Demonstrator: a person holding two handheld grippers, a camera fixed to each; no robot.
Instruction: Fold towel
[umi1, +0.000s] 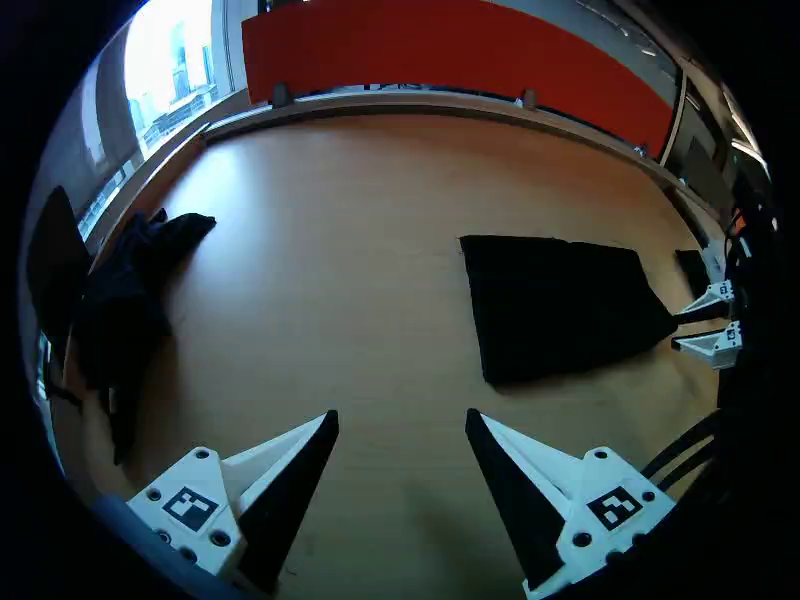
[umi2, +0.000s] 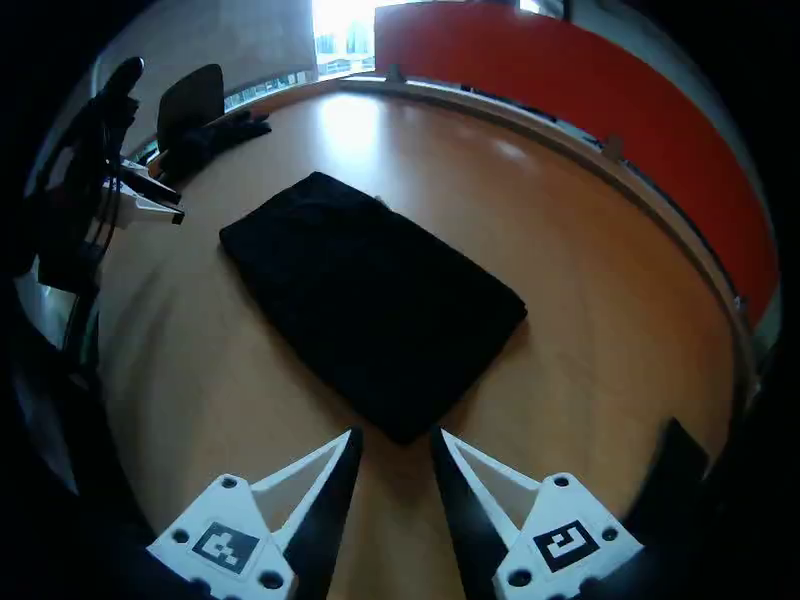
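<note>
A black towel (umi1: 560, 305) (umi2: 370, 310) lies flat as a folded rectangle on the wooden table (umi1: 330, 260) (umi2: 600, 300). In the left gripper view my left gripper (umi1: 400, 425) hovers open over bare wood, well short and left of the towel. My right gripper (umi2: 395, 440) is open, its tips on either side of the towel's nearest corner, with no grip on the cloth. From the left gripper view the right gripper (umi1: 690, 330) stands at the towel's far right corner, fingers apart. The left gripper (umi2: 160, 205) appears far left in the right gripper view.
A heap of black cloth (umi1: 130, 290) (umi2: 215, 135) lies at the table's window-side edge beside a dark chair (umi2: 190, 100). A red partition (umi1: 450, 50) (umi2: 620, 120) runs along the back edge. A small dark object (umi2: 680, 460) sits near my right gripper.
</note>
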